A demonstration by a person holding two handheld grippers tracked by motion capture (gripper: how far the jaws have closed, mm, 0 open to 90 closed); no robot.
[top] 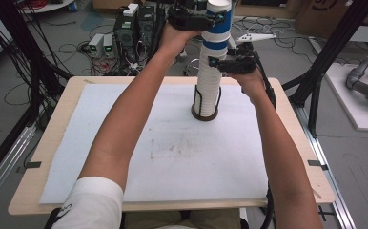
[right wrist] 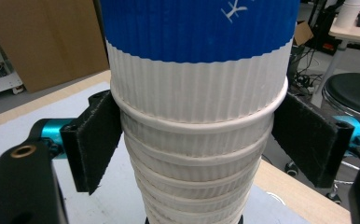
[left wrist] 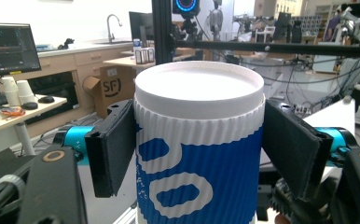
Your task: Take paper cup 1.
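Left gripper (left wrist: 199,154) is clamped on the top cup (left wrist: 199,140), blue and white, at the head of the cup stack (top: 209,81). Right gripper (right wrist: 199,140) clasps the stack lower down. Stack stands in a black holder (top: 204,112) on the far part of the table (top: 67,100).

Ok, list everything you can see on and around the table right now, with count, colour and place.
top cup: one, white with blue print, top of the stack, between the left gripper's fingers
cup stack: one tall stack, white ribbed cups, far middle of the table
stack holder: one, dark wire frame with a round base, around the foot of the stack
mat: one, white, covering most of the table
table: one, pale wood
cardboard box: one, brown, on the floor in the left gripper view
left gripper: one, black, shut on the top cup
right gripper: one, black, fingers against the white cups lower down
forearms: two, coming in from the near edge
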